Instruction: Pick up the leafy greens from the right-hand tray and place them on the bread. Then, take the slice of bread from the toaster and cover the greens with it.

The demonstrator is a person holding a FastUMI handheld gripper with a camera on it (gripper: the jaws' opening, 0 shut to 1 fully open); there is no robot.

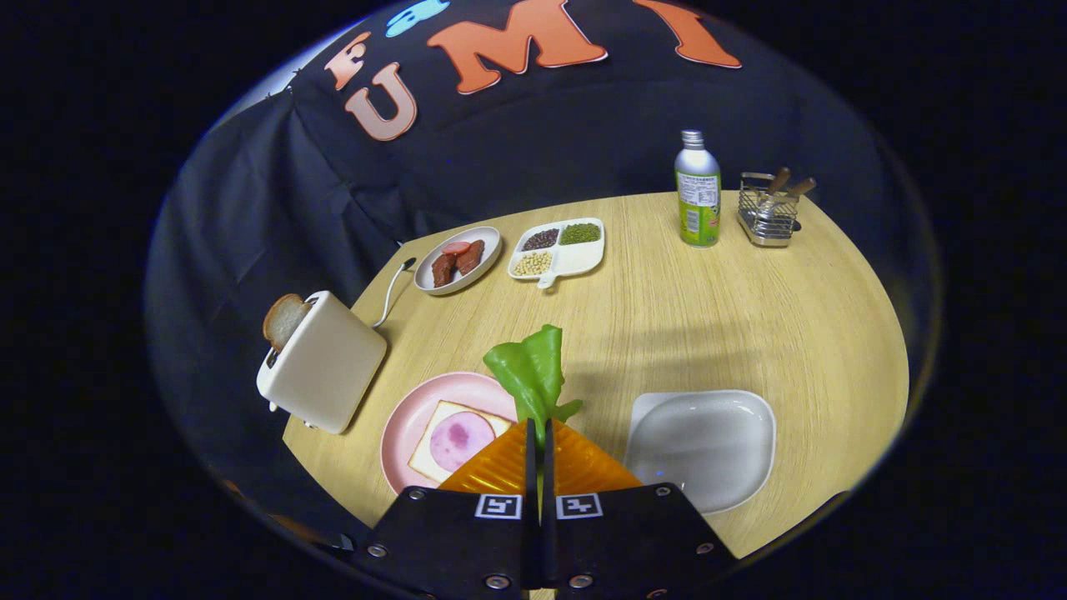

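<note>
Inspection is proceeding from the left, bearings taken clockwise from the gripper fingertips. At ten o'clock the toaster (323, 372) is sitting at the table's left edge, tilted in this view, with a slice of bread (283, 320) standing up out of its slot and its white cord (392, 292) trailing toward the back. Just left of the fingers, at nine o'clock, the pink plate (404, 433) is carrying a square bread slice (427, 460) topped with a round of pink ham (461, 441); the fingers are covering its near right corner. At eleven o'clock, further back, a grey oval dish (492, 243) is holding brown meat pieces and a red slice, and just right of it a white divided tray (583, 260) is showing dark, green and pale beans in three compartments. At centre, the gripper (539, 433) is clenched on the leafy greens (533, 375): both fingers are pressing together on the lower stem, and the leaves are standing upright at twelve o'clock above the tips, over the table (708, 317) between the pink plate and the right-hand tray. That tray (708, 437), white and rounded, is lying at three o'clock, close beside the fingers. At one o'clock, well back, a silver bottle (698, 190) with a green label is standing upright, and to its right a wire basket (767, 218) is holding brown-handled utensils.
</note>
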